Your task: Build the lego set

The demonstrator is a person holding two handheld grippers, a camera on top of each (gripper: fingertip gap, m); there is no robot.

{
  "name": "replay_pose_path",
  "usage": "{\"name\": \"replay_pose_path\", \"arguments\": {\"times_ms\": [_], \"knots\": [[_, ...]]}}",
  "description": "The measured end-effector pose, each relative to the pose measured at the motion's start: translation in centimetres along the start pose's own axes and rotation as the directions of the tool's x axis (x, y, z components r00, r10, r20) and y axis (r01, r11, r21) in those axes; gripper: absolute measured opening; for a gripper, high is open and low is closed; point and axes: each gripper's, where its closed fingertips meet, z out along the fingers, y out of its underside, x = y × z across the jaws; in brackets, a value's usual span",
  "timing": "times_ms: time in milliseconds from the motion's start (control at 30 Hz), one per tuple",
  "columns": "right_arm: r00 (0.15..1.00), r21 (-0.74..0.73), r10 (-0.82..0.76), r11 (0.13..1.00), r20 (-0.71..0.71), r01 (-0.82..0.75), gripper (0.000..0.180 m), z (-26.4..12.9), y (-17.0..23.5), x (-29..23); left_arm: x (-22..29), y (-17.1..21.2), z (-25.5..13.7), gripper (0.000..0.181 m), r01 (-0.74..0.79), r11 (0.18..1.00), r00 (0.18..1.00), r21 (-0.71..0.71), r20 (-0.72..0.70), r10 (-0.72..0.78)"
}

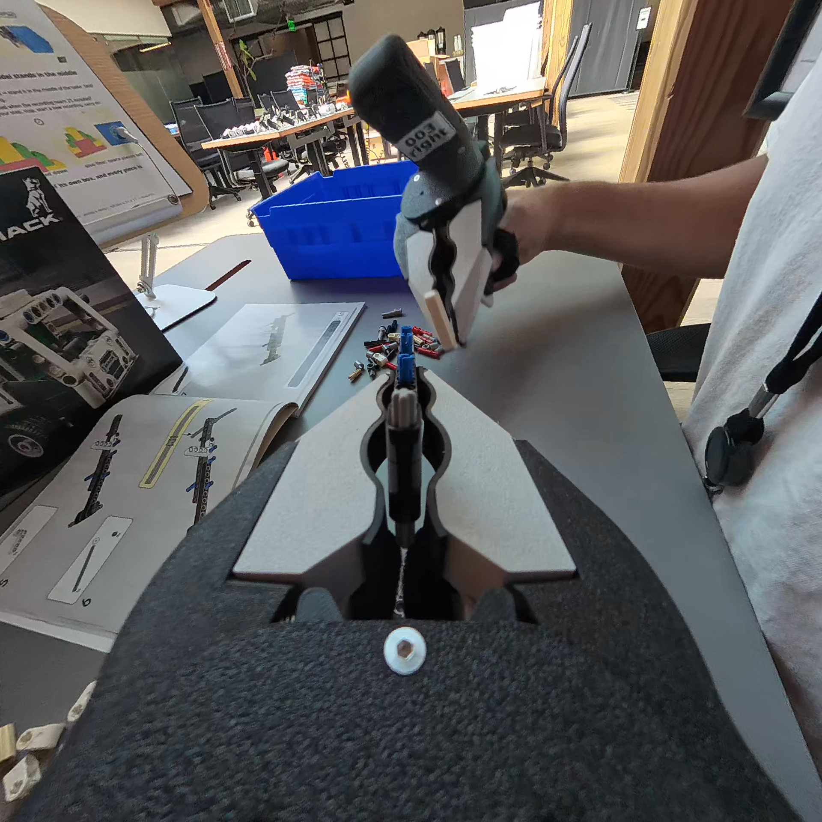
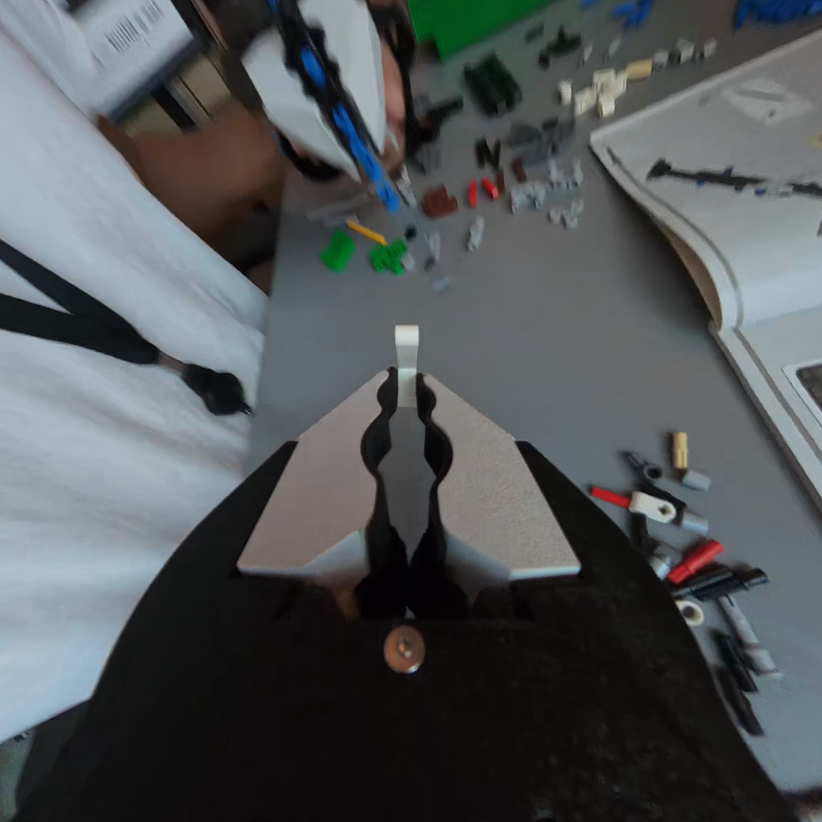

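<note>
My left gripper [image 1: 404,378] is shut on a long black beam assembly [image 1: 402,462] seen end-on, with blue pins [image 1: 404,351] sticking out past the fingertips. My right gripper [image 2: 405,376] is shut on a small white piece [image 2: 406,356] that pokes out beyond its tips. In the left wrist view the right gripper [image 1: 453,344] hangs tilted just right of the beam's far end, above a pile of loose pins [image 1: 400,342]. In the right wrist view the left gripper [image 2: 320,89] with the black and blue beam [image 2: 356,138] shows blurred at the top.
A blue bin [image 1: 338,227] stands at the back of the grey table [image 1: 556,400]. An open instruction booklet [image 1: 276,351] and the set's box [image 1: 53,333] lie to the left. Loose pins [image 2: 680,533], green pieces [image 2: 364,255] and grey parts [image 2: 547,195] are scattered about. A person in a white shirt [image 1: 778,311] stands at the right.
</note>
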Motion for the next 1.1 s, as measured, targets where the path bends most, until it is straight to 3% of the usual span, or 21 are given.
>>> {"name": "replay_pose_path", "arguments": {"times_ms": [33, 200, 400, 667, 767, 833, 900, 1000, 1100], "knots": [[0.996, 0.089, 0.045, 0.995, 0.071, -0.051, 0.006, -0.8, -1.8, -0.8, 0.1, 0.1, 0.1, 0.006, -0.001, 1.0, 1.0, 0.001, -0.011, 0.001], [0.936, 0.18, 0.15, 0.96, 0.319, -0.215, 0.006, -1.5, -6.4, -2.8, 0.8, 0.0, 0.8, 0.006, -0.008, 1.0, 0.995, -0.008, -0.1, 0.007], [0.943, 0.074, 0.109, 0.987, 0.315, -0.139, 0.006, 0.6, -6.6, -3.2, 1.3, -0.4, 1.5, 0.006, 0.032, 0.999, 0.986, -0.023, -0.164, -0.036], [0.959, 0.036, 0.071, 0.996, 0.275, -0.084, 0.007, 1.5, -6.0, -3.0, 1.6, -0.2, 1.7, 0.007, 0.021, 0.999, 0.99, -0.028, -0.14, -0.025], [0.951, 0.022, 0.059, 0.997, 0.304, -0.069, 0.007, 1.0, -5.6, -3.9, 0.9, 0.6, 1.2, 0.007, -0.003, 0.996, 0.995, -0.091, -0.1, -0.007], [0.942, -0.099, 0.098, 0.993, 0.321, -0.07, 0.007, 0.8, -3.2, -4.7, 0.5, 0.9, 0.4, 0.007, -0.002, 0.993, 0.997, -0.116, -0.074, -0.006], [0.967, -0.324, 0.105, 0.946, 0.234, -0.024, 0.007, 1.2, 1.5, -3.9, 0.4, 0.8, -0.2, 0.007, -0.003, 0.993, 0.998, -0.116, -0.055, -0.004], [0.995, -0.554, -0.004, 0.83, 0.099, 0.058, 0.007, 1.7, 5.8, -2.4, 0.6, 1.2, -0.6, 0.007, -0.019, 0.99, 0.999, -0.138, -0.038, 0.014], [0.982, -0.629, -0.181, 0.759, 0.044, 0.168, 0.008, 2.1, 6.4, -1.9, 1.4, 1.5, -0.6, 0.006, -0.036, 0.988, 0.999, -0.151, -0.03, 0.032]]}}
